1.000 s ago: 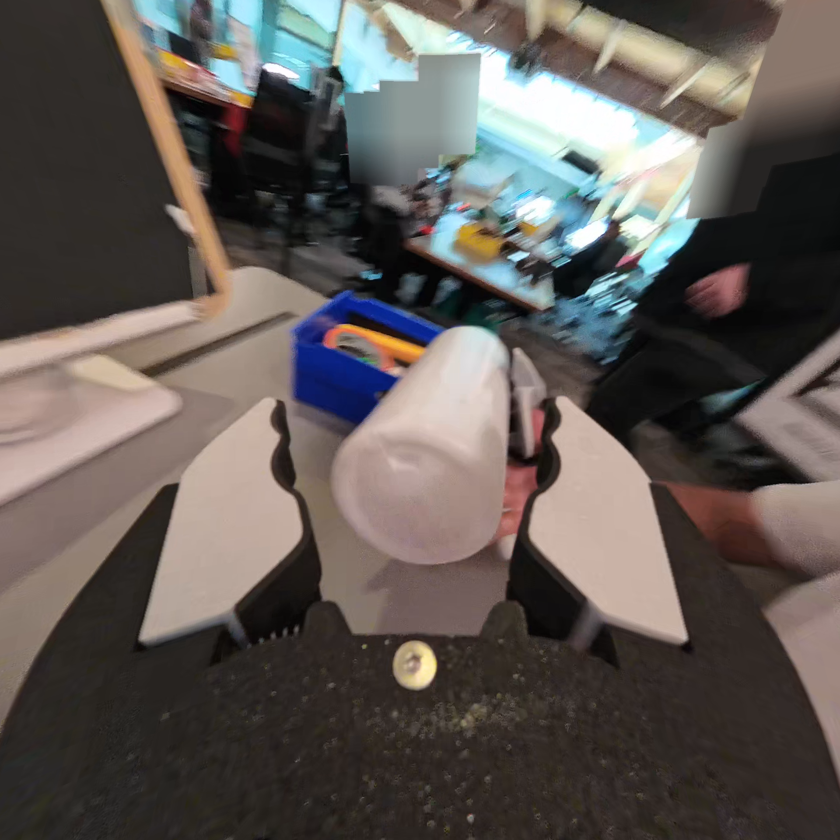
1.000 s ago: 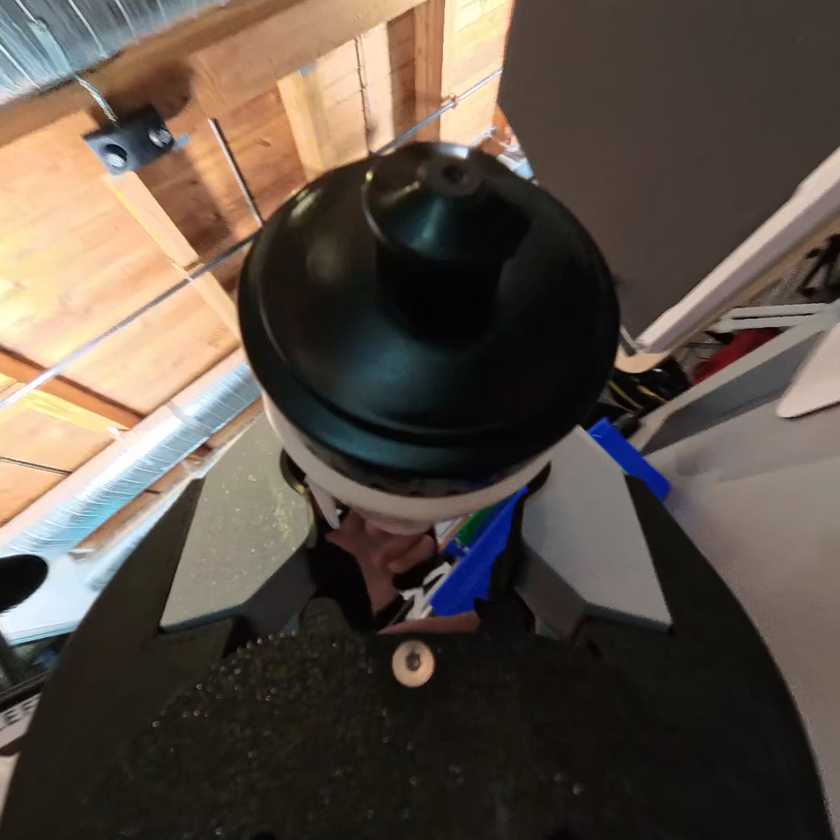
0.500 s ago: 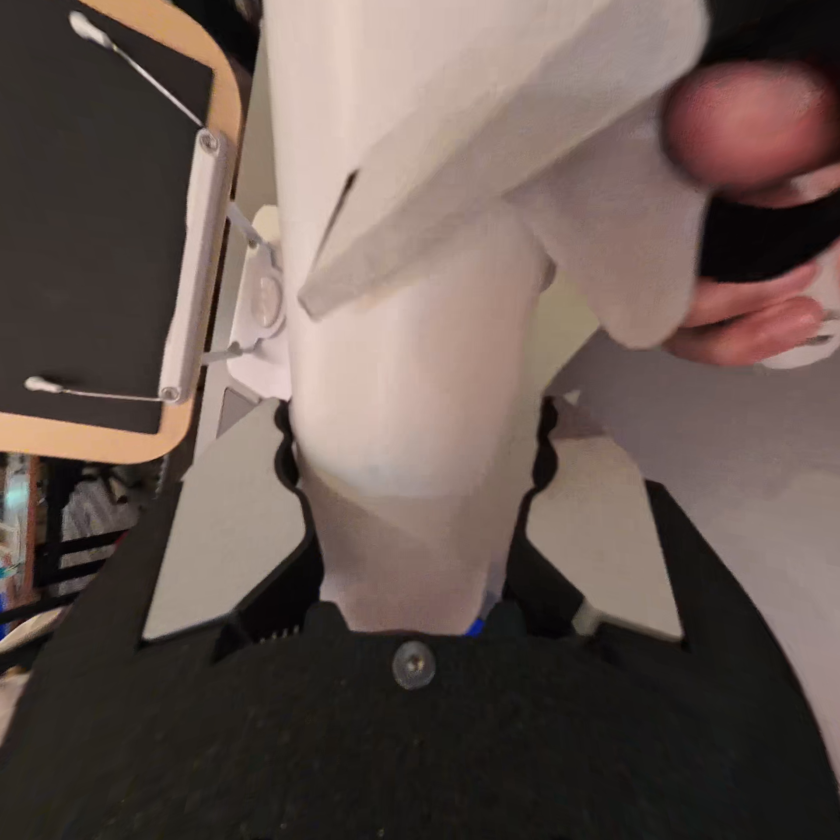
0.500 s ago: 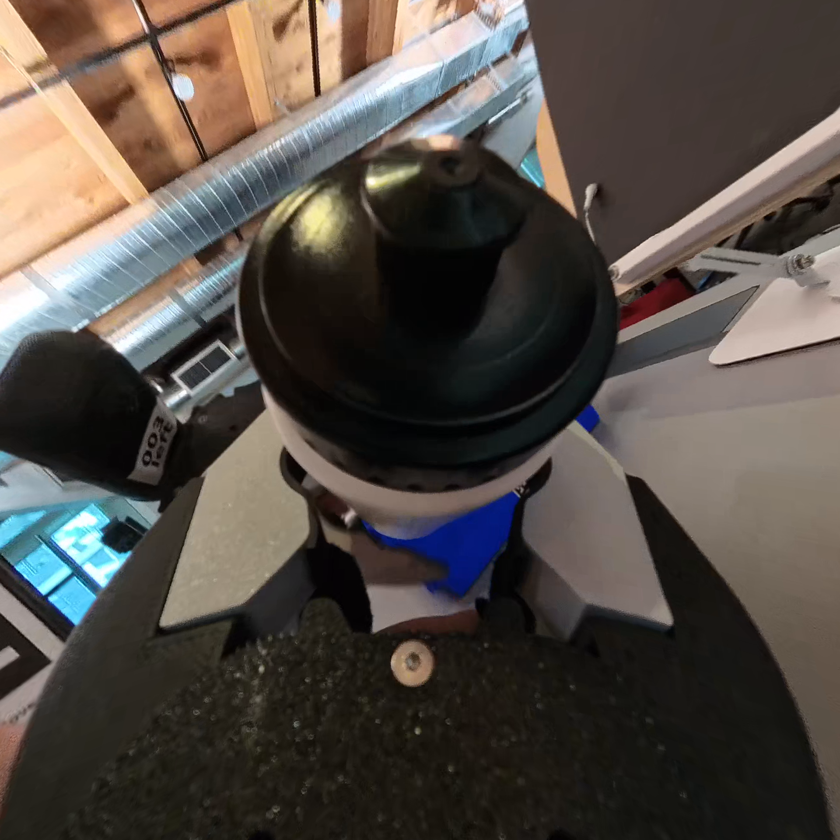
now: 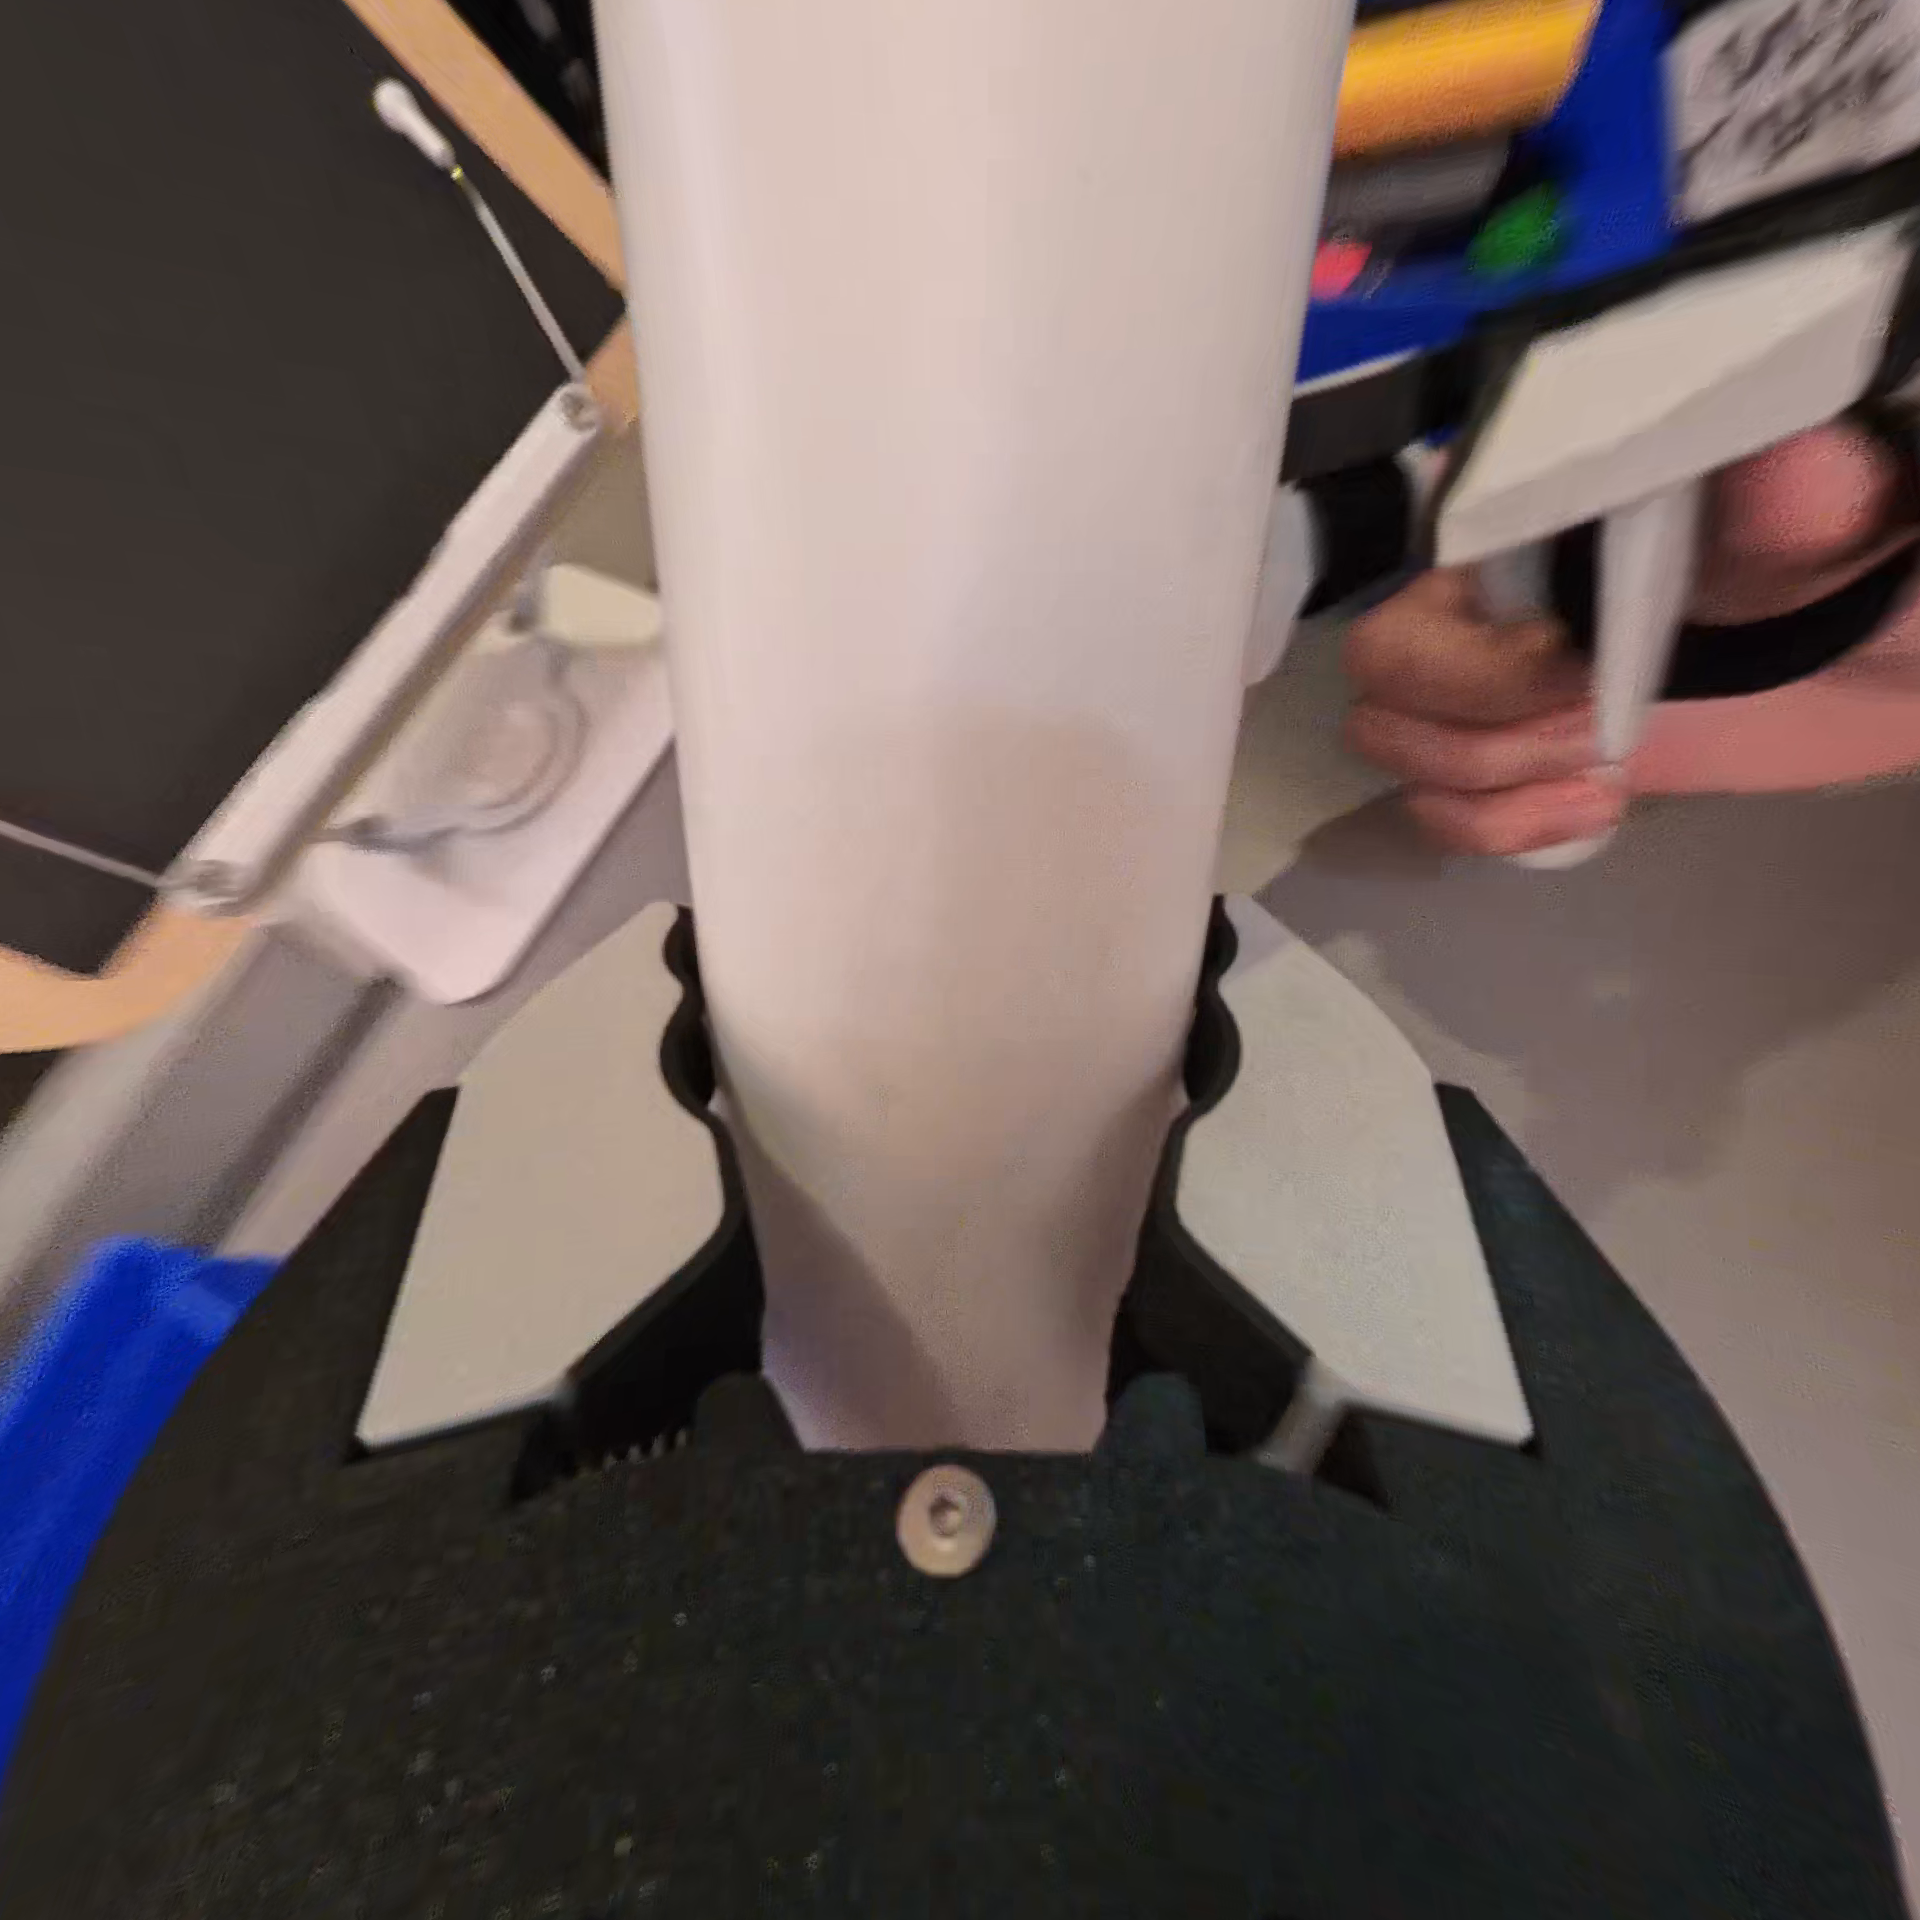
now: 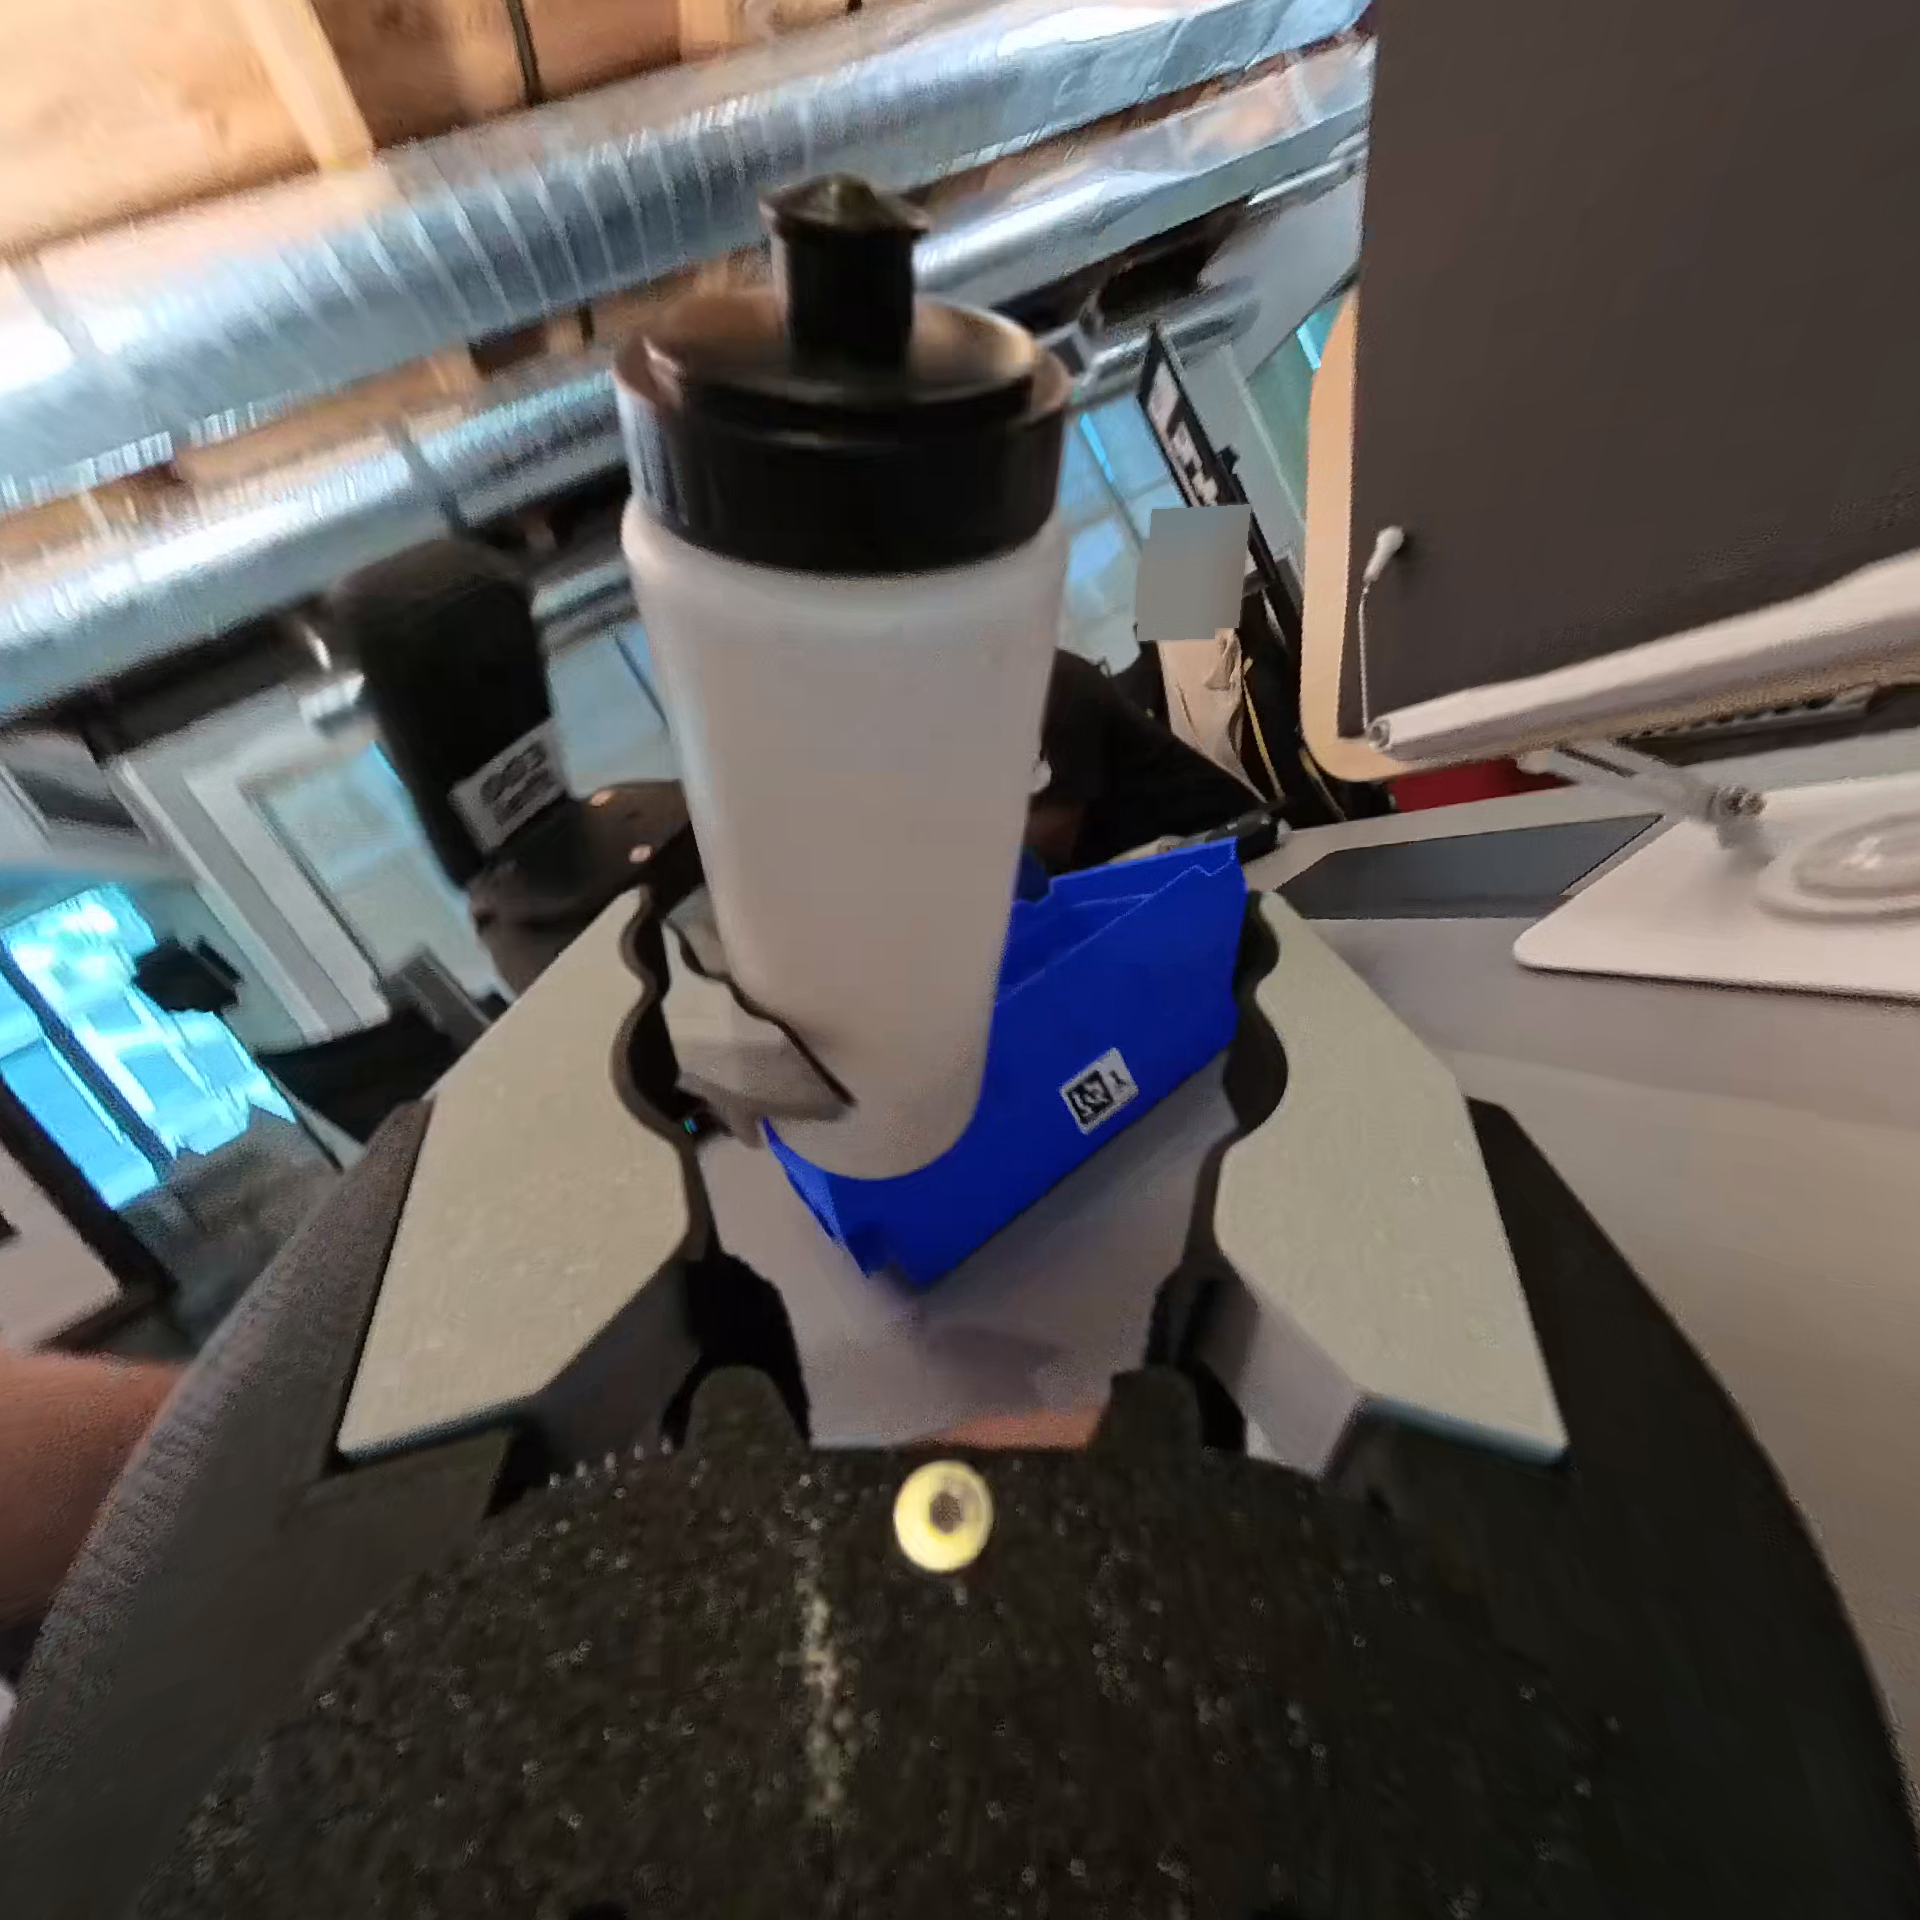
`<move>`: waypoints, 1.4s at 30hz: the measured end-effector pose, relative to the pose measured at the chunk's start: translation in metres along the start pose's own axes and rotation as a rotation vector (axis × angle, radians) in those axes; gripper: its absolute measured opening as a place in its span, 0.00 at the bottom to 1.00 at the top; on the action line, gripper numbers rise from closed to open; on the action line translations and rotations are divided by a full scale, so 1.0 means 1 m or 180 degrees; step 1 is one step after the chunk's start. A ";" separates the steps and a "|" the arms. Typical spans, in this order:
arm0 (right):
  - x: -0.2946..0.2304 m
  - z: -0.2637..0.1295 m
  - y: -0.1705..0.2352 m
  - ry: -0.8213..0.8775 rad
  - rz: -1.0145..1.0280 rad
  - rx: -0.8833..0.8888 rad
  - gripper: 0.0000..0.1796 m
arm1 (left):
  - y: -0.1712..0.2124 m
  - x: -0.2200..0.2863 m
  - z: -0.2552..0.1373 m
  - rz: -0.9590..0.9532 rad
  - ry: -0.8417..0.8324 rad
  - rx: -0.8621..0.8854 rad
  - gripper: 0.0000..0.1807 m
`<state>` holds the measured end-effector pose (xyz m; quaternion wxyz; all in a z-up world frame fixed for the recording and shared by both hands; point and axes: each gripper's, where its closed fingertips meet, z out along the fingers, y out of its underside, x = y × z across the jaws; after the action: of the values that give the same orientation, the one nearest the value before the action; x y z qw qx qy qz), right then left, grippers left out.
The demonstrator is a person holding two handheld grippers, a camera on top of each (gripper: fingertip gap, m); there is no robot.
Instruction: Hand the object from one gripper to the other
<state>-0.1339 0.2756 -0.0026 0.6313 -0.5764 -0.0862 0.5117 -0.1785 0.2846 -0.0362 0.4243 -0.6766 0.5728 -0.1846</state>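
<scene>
The white bottle (image 5: 956,582) is being gripped near its base by the left claw (image 5: 948,1049), while the right claw (image 6: 951,1039), spread empty, is judged clear to retreat.

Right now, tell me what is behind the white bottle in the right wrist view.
Behind the white bottle stands a blue bin on the grey table. The bottle covers the bin's left part; its contents are hidden from this angle.
</scene>
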 end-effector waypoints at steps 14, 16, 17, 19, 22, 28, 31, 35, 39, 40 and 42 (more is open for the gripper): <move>-0.049 -0.008 -0.062 -0.0403 -0.1852 -0.3832 0.70 | -0.035 0.066 -0.020 -0.0375 0.1739 0.1075 0.50; -0.056 -0.008 -0.047 -0.0579 -0.1807 -0.4223 0.70 | -0.037 0.067 -0.019 -0.0388 0.1727 0.1096 0.50; -0.059 -0.008 -0.039 -0.0658 -0.1778 -0.4389 0.70 | -0.037 0.068 -0.019 -0.0401 0.1737 0.1098 0.50; -0.067 -0.007 -0.029 -0.0825 -0.1685 -0.4584 0.56 | -0.035 0.066 -0.018 -0.0406 0.1687 0.1063 0.50; -0.073 0.000 -0.027 -0.0889 -0.1802 -0.4645 0.52 | -0.033 0.063 -0.018 -0.0397 0.1591 0.1030 0.50; -0.063 -0.006 -0.052 -0.0510 -0.2276 -0.4827 0.52 | -0.041 0.032 -0.022 -0.0446 0.0900 0.1108 0.49; -0.037 -0.019 -0.084 0.0068 -0.2700 -0.4980 0.52 | -0.033 0.000 -0.021 -0.0513 0.0238 0.0894 0.48; 0.009 -0.045 -0.153 0.1144 -0.3401 -0.5058 0.52 | -0.019 -0.029 -0.021 -0.0648 -0.0341 0.0613 0.46; 0.044 -0.076 -0.209 0.1920 -0.3810 -0.4785 0.52 | -0.010 -0.033 -0.018 -0.0769 -0.0415 0.0466 0.46; 0.053 -0.086 -0.216 0.2046 -0.3860 -0.4724 0.52 | -0.008 -0.032 -0.017 -0.0777 -0.0413 0.0405 0.46; 0.073 -0.106 -0.220 0.2198 -0.3922 -0.4548 0.52 | -0.005 -0.028 -0.013 -0.0779 -0.0346 0.0314 0.46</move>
<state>0.0936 0.3036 0.1076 0.2825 -0.7919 -0.4685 -0.2711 -0.1931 0.3057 -0.0184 0.4618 -0.7287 0.4523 -0.2260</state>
